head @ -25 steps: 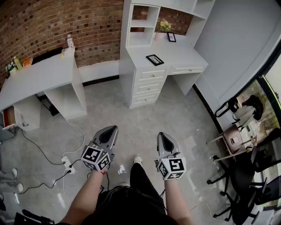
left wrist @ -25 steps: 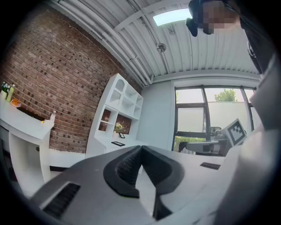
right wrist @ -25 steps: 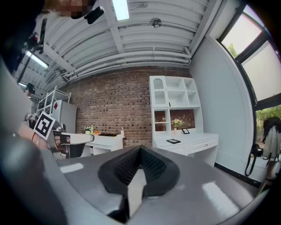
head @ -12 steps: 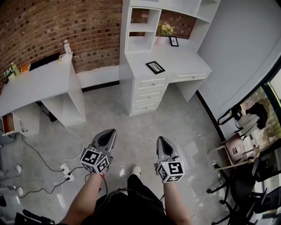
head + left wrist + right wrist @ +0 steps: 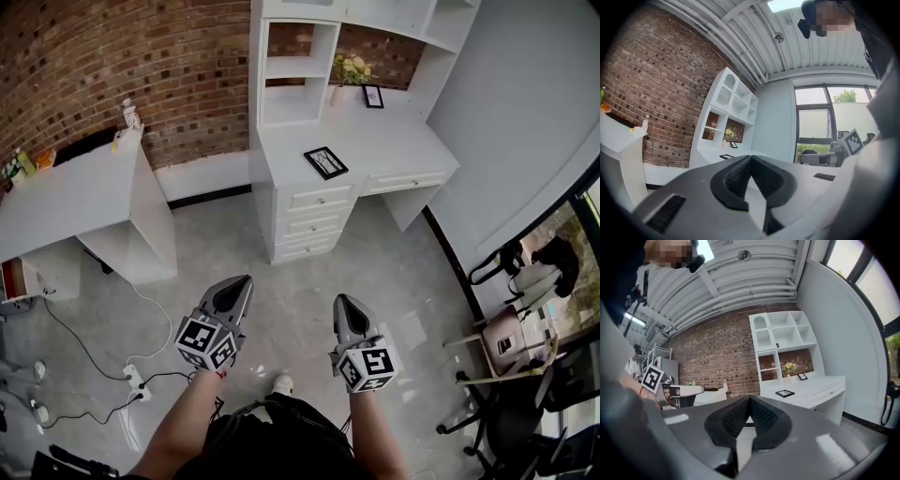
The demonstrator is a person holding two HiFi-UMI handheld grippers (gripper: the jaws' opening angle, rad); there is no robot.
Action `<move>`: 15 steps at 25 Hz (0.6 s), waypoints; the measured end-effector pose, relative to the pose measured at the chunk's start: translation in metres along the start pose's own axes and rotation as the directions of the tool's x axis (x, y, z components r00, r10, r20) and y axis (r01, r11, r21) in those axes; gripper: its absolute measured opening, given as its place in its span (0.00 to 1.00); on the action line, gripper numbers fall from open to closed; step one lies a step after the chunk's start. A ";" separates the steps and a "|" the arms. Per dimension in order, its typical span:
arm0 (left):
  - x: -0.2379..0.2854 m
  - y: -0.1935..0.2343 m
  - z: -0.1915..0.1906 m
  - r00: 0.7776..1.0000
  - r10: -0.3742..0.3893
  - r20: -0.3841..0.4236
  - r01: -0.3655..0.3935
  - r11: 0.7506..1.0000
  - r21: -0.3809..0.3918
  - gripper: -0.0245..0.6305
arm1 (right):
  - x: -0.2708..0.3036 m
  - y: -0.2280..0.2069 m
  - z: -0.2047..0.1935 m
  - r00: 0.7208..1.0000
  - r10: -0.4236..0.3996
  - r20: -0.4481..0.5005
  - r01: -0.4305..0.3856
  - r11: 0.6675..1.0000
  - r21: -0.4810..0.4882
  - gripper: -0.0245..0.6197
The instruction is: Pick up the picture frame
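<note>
Two frames on white desk (image 5: 403,141): flat picture frame (image 5: 325,162) near desk's front edge, long axis skewed to it; upright frame (image 5: 373,96) at desk's back. Left gripper (image 5: 241,281) and right gripper (image 5: 343,301) well short of desk, both pinched together, empty.

Right gripper (image 5: 750,400) closed; picture frame (image 5: 785,393) on desk (image 5: 821,382)

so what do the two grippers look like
The left gripper and right gripper match: grey tapered shells, black ribbed pads inside the jaws, a white cube with black square markers at each rear. No sleeves on the forearms.
</note>
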State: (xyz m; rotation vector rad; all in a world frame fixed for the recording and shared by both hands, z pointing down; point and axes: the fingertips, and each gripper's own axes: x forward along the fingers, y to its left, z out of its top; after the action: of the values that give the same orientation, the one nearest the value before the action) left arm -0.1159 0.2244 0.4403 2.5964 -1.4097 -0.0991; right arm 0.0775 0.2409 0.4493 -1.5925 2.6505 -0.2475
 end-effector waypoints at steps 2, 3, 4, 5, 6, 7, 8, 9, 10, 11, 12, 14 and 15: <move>0.020 0.004 0.002 1.000 0.003 0.007 -0.003 1.000 -0.002 0.05 | 0.012 -0.016 0.002 1.000 -0.006 0.001 0.006 1.000 -0.005 0.04; 0.029 0.005 0.004 1.000 0.003 0.010 -0.003 1.000 -0.004 0.05 | 0.018 -0.023 0.004 1.000 -0.007 0.002 0.007 1.000 -0.005 0.04; 0.038 0.006 0.005 1.000 0.003 0.012 -0.003 1.000 -0.006 0.05 | 0.023 -0.030 0.006 1.000 -0.008 0.002 0.008 1.000 -0.004 0.04; 0.046 0.006 0.006 1.000 0.001 0.013 -0.001 1.000 -0.007 0.05 | 0.027 -0.038 0.008 1.000 -0.009 0.001 0.009 1.000 -0.003 0.04; 0.053 0.005 0.006 1.000 -0.003 0.013 0.003 1.000 -0.007 0.05 | 0.030 -0.044 0.009 1.000 -0.011 -0.001 0.011 1.000 0.000 0.04; 0.060 0.004 0.006 1.000 -0.007 0.010 0.007 1.000 -0.006 0.05 | 0.032 -0.051 0.009 1.000 -0.014 -0.003 0.014 1.000 0.003 0.04; 0.066 0.004 0.004 1.000 -0.010 0.005 0.010 1.000 -0.005 0.05 | 0.034 -0.057 0.008 1.000 -0.018 -0.006 0.018 1.000 0.007 0.04; 0.072 0.004 0.002 1.000 -0.012 -0.001 0.012 1.000 -0.005 0.05 | 0.036 -0.061 0.007 1.000 -0.022 -0.010 0.022 1.000 0.012 0.04; 0.076 0.004 0.001 1.000 -0.013 -0.006 0.013 1.000 -0.006 0.05 | 0.038 -0.065 0.005 1.000 -0.026 -0.014 0.026 1.000 0.018 0.04; 0.081 0.005 0.000 1.000 -0.014 -0.010 0.014 1.000 -0.007 0.05 | 0.039 -0.069 0.003 0.999 -0.029 -0.020 0.030 0.999 0.024 0.04; 0.085 0.006 -0.001 1.000 -0.015 -0.012 0.015 1.000 -0.007 0.05 | 0.041 -0.072 0.001 0.999 -0.031 -0.024 0.032 0.999 0.030 0.04; 0.092 0.007 -0.002 1.000 -0.020 -0.017 0.019 1.000 -0.005 0.05 | 0.046 -0.076 -0.004 0.999 -0.034 -0.031 0.035 0.998 0.044 0.04; 0.096 0.009 -0.003 1.000 -0.022 -0.019 0.022 1.000 -0.005 0.05 | 0.048 -0.078 -0.005 0.999 -0.034 -0.034 0.036 0.998 0.050 0.04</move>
State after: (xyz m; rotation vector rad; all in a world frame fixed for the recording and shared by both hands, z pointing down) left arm -0.0705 0.1397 0.4479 2.6024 -1.3734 -0.0807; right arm 0.1221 0.1630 0.4688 -1.6347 2.6199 -0.3417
